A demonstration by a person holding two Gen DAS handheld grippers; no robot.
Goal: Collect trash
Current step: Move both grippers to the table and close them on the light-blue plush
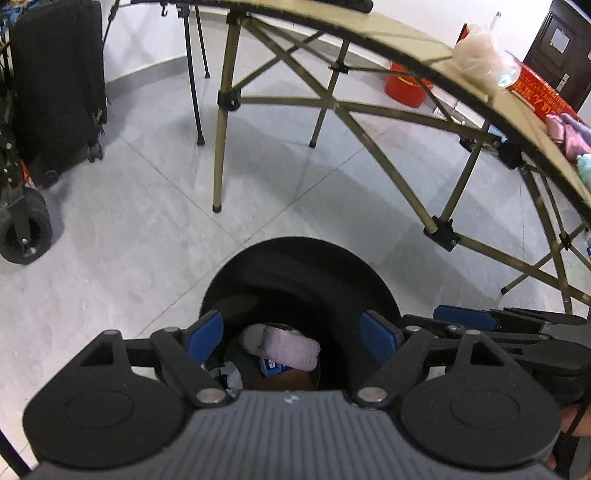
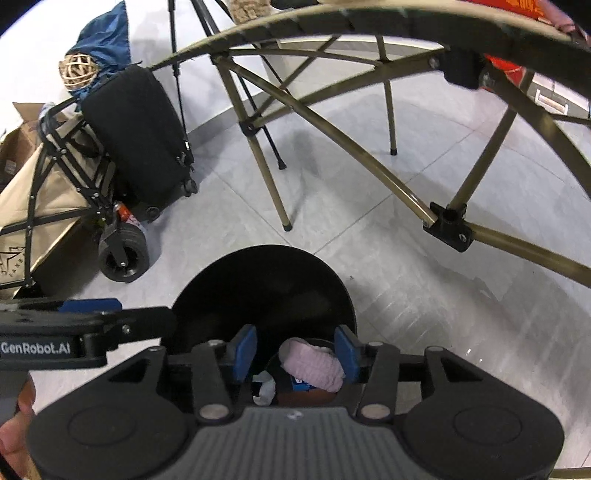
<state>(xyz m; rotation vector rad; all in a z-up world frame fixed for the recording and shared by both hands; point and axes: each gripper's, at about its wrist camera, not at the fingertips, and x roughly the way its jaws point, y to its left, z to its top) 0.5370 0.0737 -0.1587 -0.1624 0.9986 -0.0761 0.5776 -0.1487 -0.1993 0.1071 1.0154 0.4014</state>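
A black round trash bin [image 1: 295, 266] stands on the grey floor below both grippers; it also shows in the right wrist view [image 2: 258, 280]. Inside lie a pink fuzzy item [image 1: 291, 349], a blue-and-white wrapper [image 1: 273, 366] and white crumpled scraps [image 1: 231, 374]. The pink item [image 2: 314, 363] lies in the bin in the right wrist view too. My left gripper [image 1: 293, 334] is open and empty over the bin. My right gripper [image 2: 295, 354] is open above the pink item; no pad touches it. On the table sit a clear plastic bag [image 1: 480, 59] and pink items [image 1: 569, 134].
A folding table [image 1: 369, 33] with olive legs [image 1: 221, 147] arches over the bin to the right. A black suitcase [image 1: 59, 85] and a wheeled cart [image 2: 55, 192] stand at left. A red bucket [image 1: 406, 86] sits behind the table. A red box [image 1: 539, 96] is on the tabletop.
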